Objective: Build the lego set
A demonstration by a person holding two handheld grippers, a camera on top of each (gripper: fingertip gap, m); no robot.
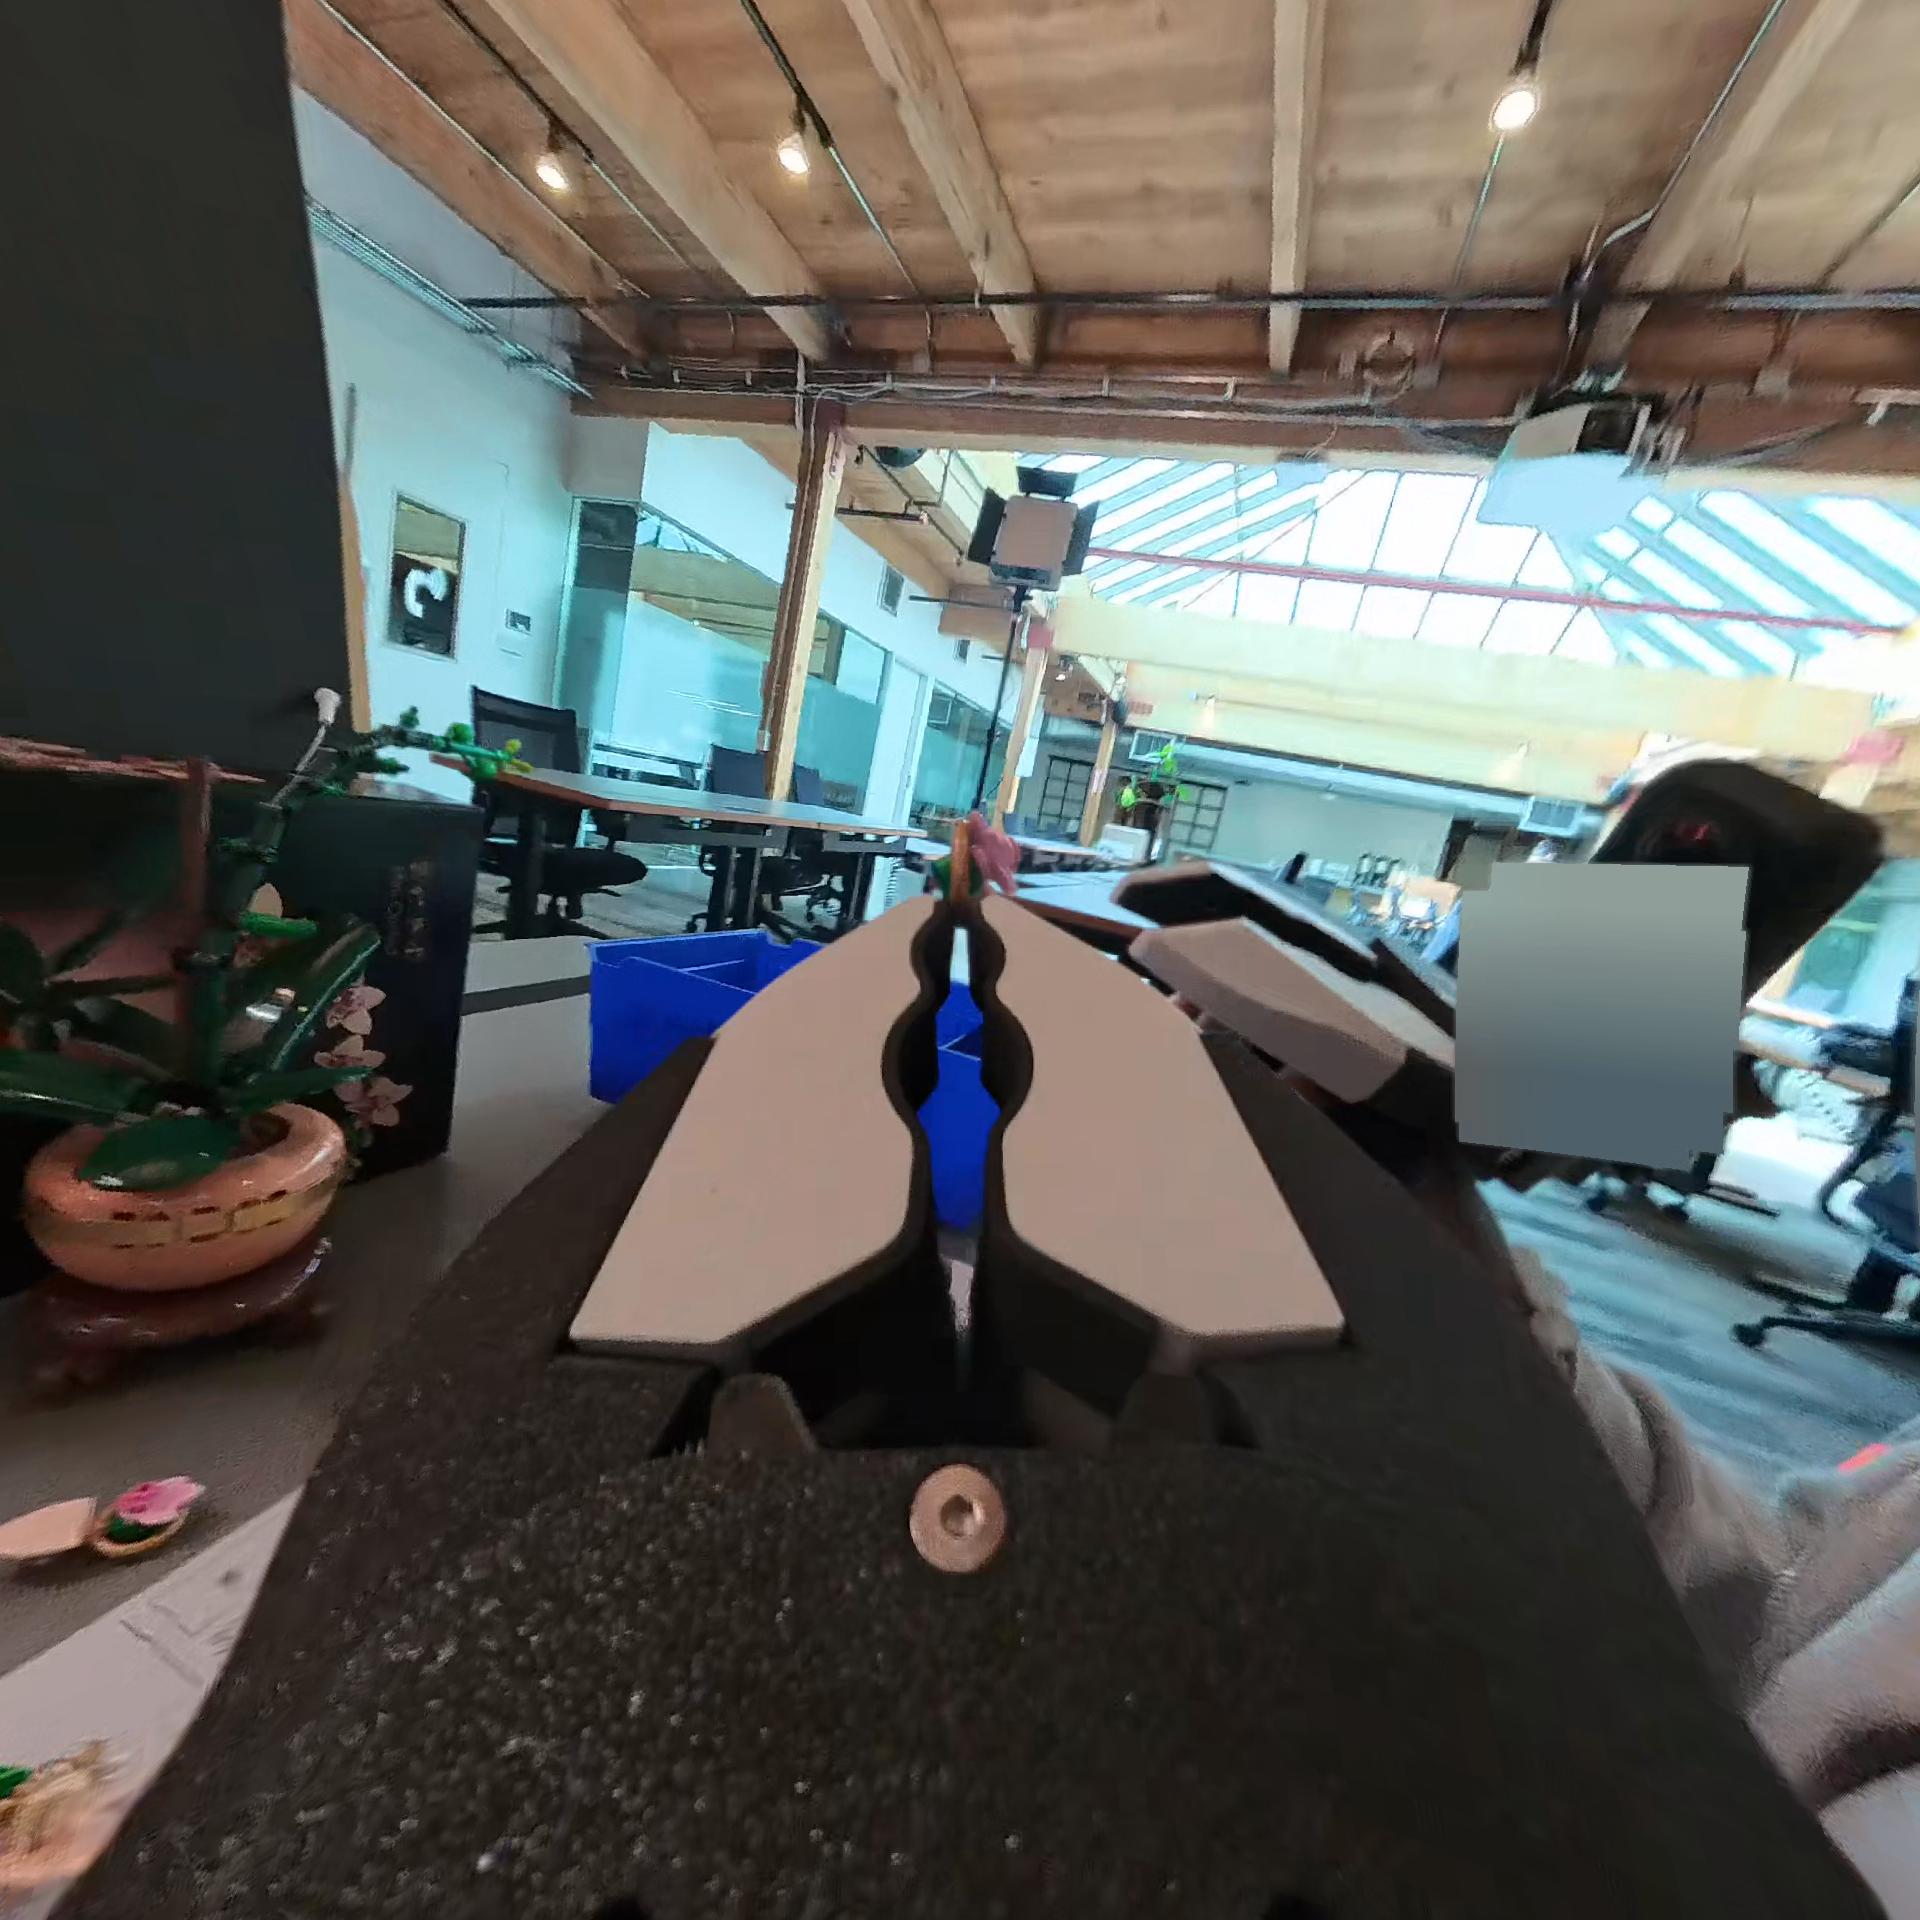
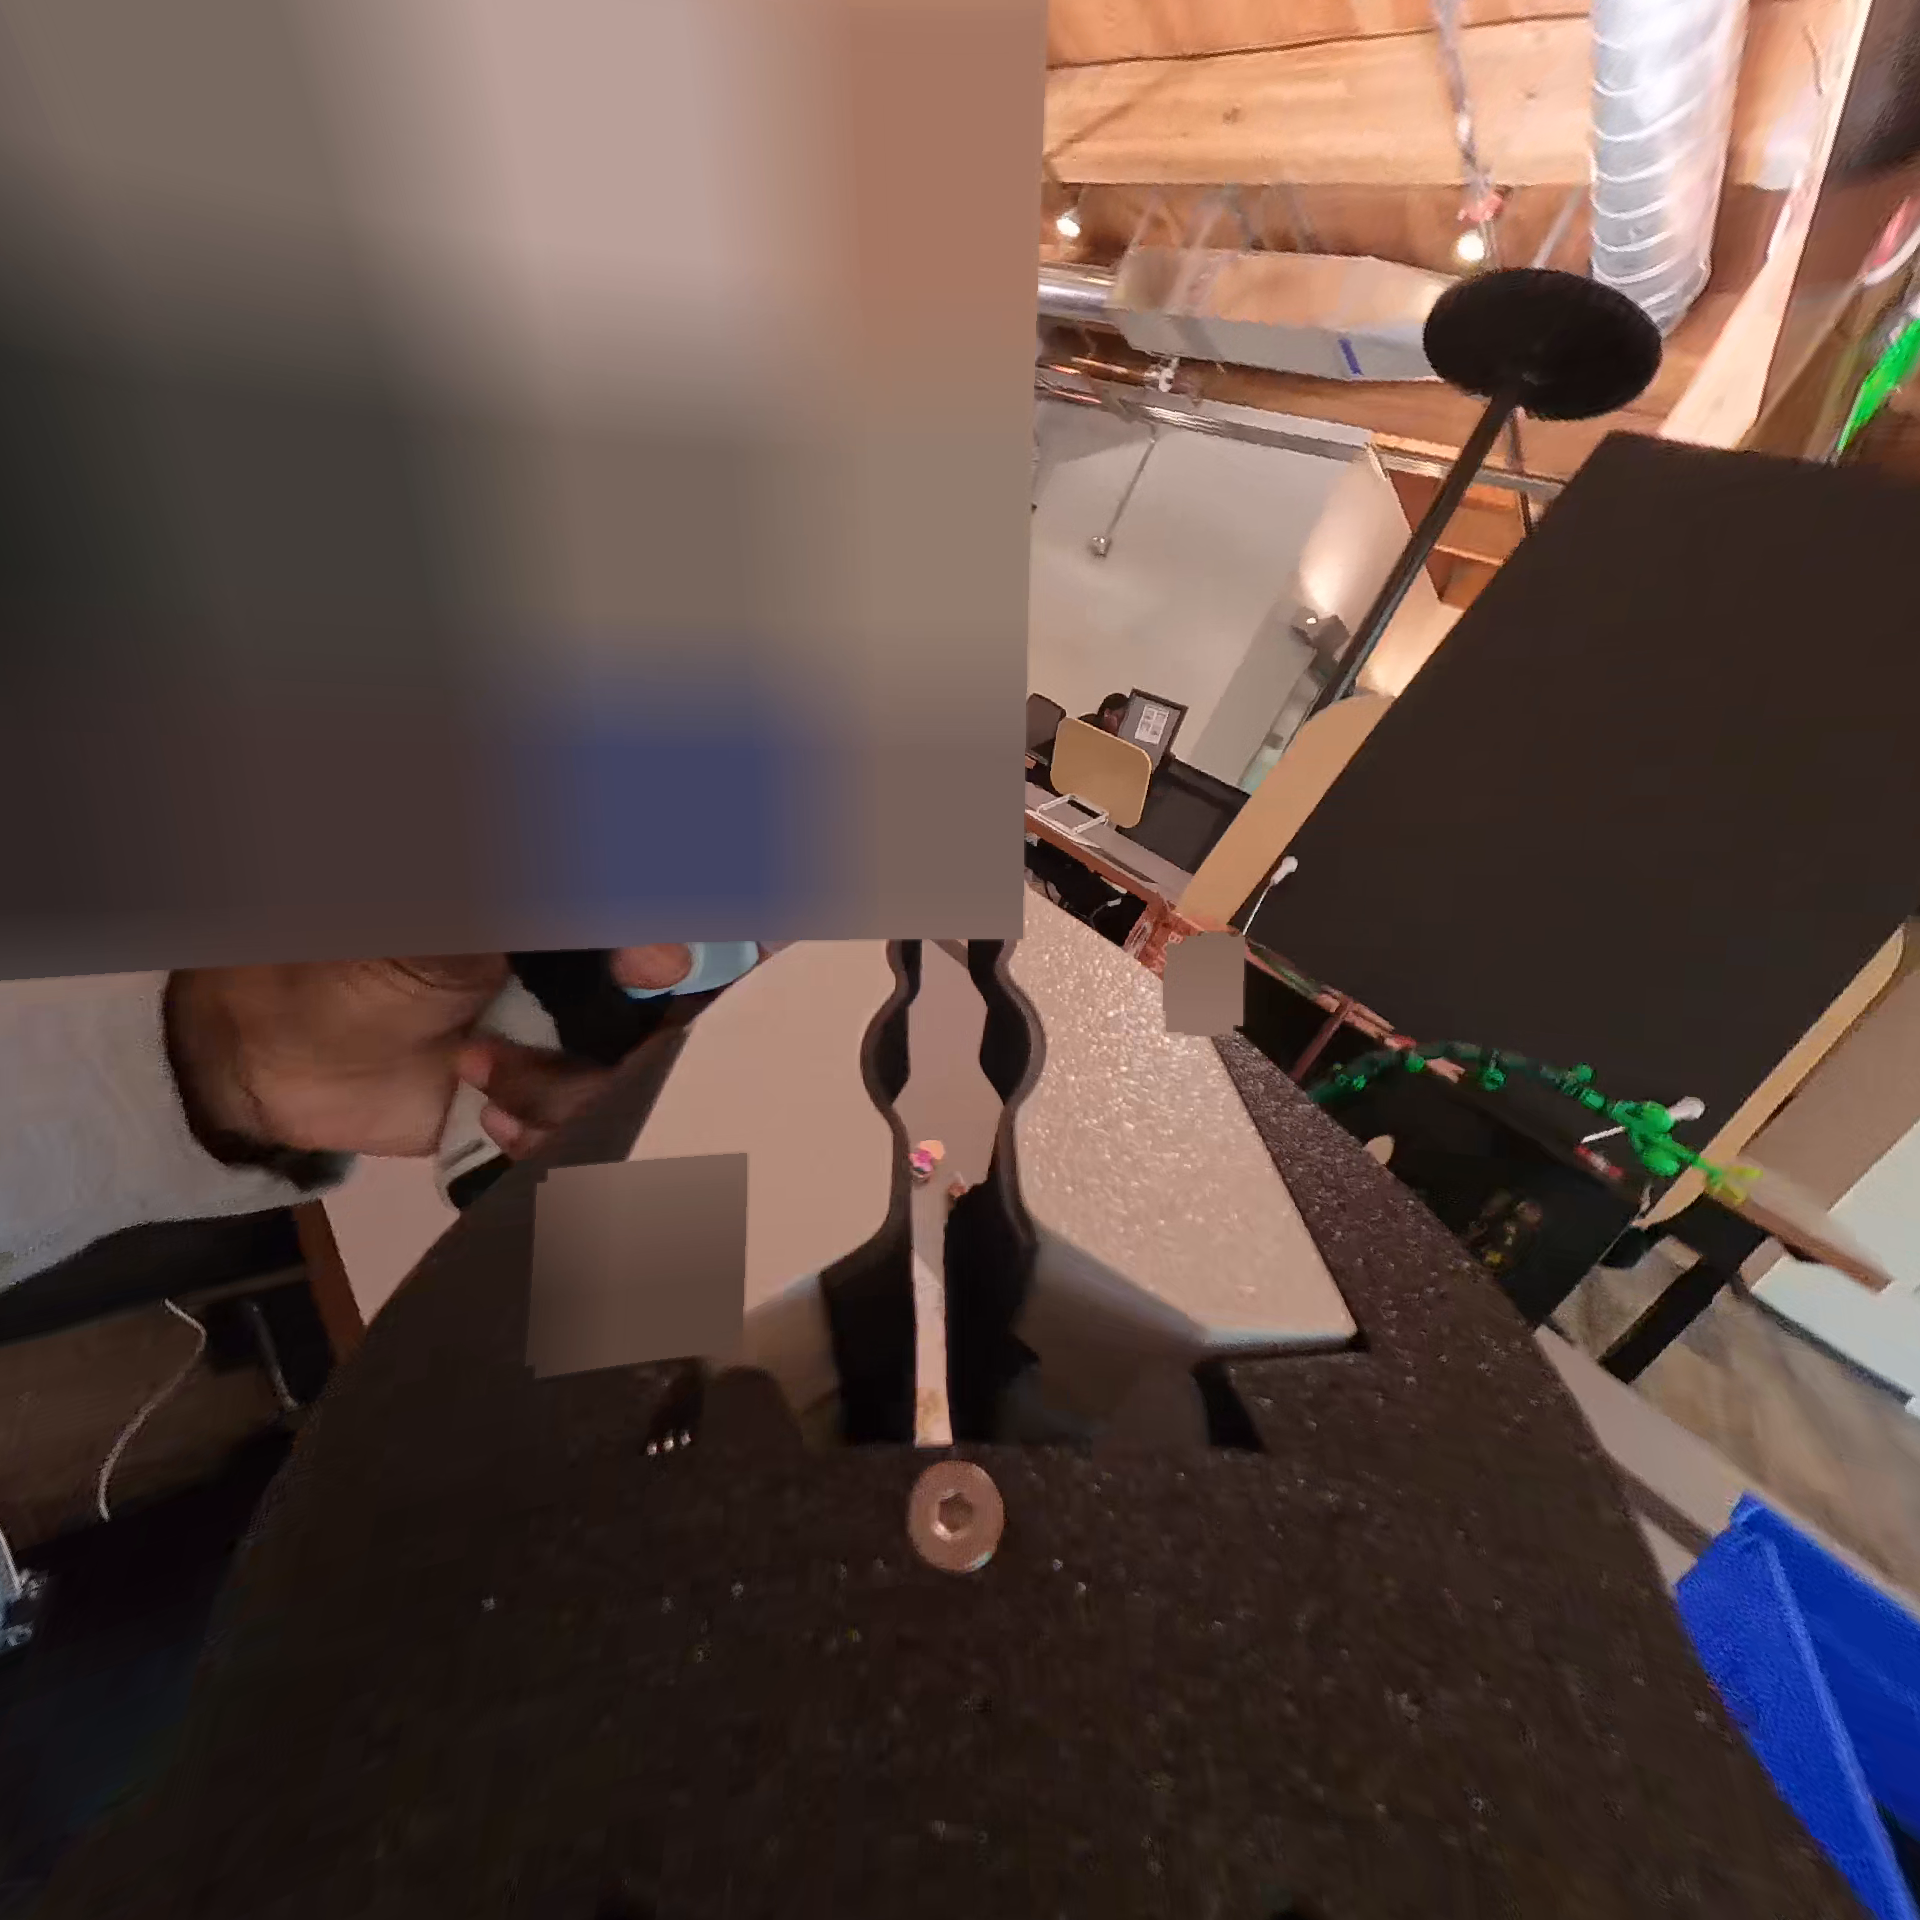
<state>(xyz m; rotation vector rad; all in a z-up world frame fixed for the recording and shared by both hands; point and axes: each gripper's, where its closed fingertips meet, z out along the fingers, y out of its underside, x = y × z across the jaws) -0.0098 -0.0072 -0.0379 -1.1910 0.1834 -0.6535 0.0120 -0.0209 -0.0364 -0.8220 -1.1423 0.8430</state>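
Note:
My left gripper (image 1: pixel 964 902) is shut on a small flower piece (image 1: pixel 982 854): a thin tan disc with a pink bloom and a bit of green, standing up out of the fingertips. It is held in the air above a blue bin (image 1: pixel 686 997). My right gripper (image 1: pixel 1132 920) shows in the left wrist view just right of the flower piece, its fingers (image 1: pixel 1268 997) pointing at it. In the right wrist view a blur patch hides the tips of the right gripper (image 2: pixel 943 951). The finger shafts below stand slightly apart, with nothing seen between them.
A brick-built orchid in a pink pot (image 1: pixel 182 1195) stands at the left beside a black box (image 1: pixel 416 966). Loose flower pieces (image 1: pixel 145 1512) lie on the grey table. Its green stem (image 2: pixel 1558 1101), a black board (image 2: pixel 1610 779), the blue bin (image 2: pixel 1818 1683) and a person's hand (image 2: pixel 343 1060) show in the right wrist view. The grippers are tip to tip, or close to it.

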